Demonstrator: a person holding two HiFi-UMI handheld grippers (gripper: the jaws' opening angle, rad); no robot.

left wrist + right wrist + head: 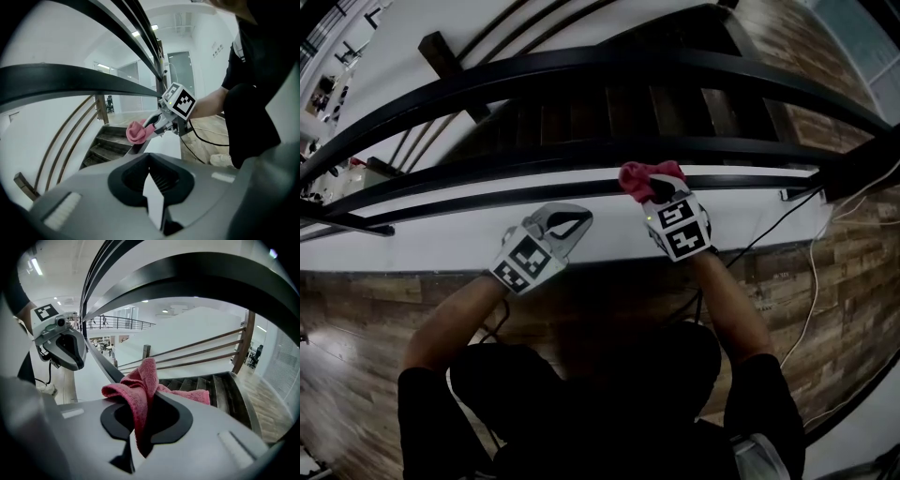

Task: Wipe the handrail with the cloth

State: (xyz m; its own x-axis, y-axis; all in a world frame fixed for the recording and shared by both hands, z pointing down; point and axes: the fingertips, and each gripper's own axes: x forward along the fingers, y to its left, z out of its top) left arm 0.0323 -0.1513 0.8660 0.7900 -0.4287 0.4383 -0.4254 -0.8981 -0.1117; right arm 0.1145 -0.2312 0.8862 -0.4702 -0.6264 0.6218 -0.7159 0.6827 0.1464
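Crumpled pink terry cloth (140, 390), clamped in right gripper (136, 453), against black handrail (487, 200); left gripper (579, 219) closed, empty, beside handrail.

Bunched pink cloth (649, 175) touching the curved black handrail (581, 187).

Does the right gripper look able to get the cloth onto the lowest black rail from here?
Likely yes: the right gripper holds the cloth right at the lowest rail, with nothing between them.
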